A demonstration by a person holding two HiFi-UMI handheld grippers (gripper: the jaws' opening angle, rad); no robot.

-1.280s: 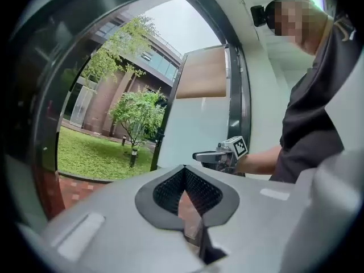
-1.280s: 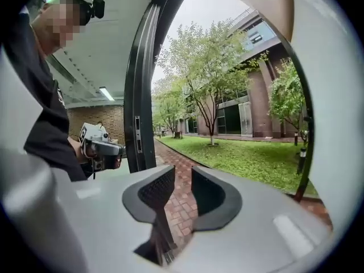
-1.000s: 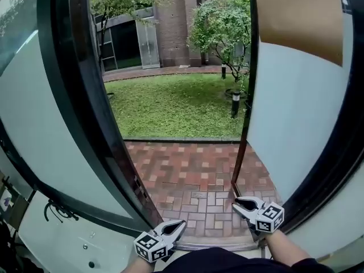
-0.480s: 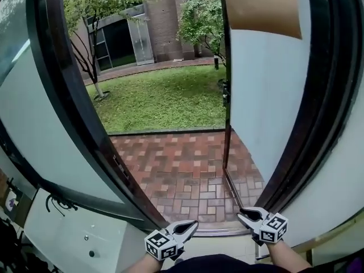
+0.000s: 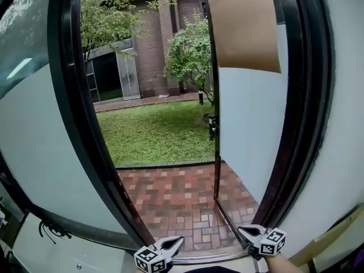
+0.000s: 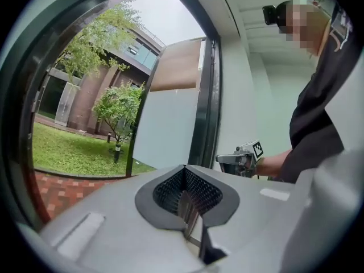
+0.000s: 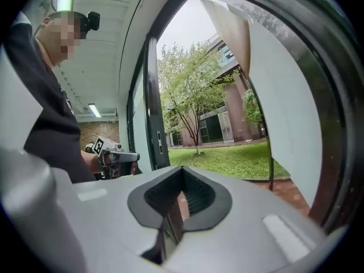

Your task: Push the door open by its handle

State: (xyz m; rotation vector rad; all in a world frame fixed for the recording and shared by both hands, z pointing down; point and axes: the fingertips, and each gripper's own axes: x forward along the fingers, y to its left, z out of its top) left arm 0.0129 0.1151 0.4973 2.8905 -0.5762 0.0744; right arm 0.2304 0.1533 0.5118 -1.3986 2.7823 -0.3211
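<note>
Nearest to me, both tools sit low at the bottom of the head view, just inside the threshold [image 5: 199,256] of the door [image 5: 250,124]. The left tool [image 5: 177,242] has its jaws pressed together with nothing in them. The right tool [image 5: 243,231], near the door's bottom hinge-side corner, is the big change. A second ago its jaws were spread, and now the tips are touching with nothing between them.

The door itself stands swung outward, with a frosted panel and a brown sheet [image 5: 242,24] across its top. Its free edge sits further left in the view than a second ago, and both tools sit lower.

Past the door there's red brick paving [image 5: 176,192], then lawn [image 5: 156,132], then a tree [image 5: 190,53] and a brick building [image 5: 149,44].
</note>
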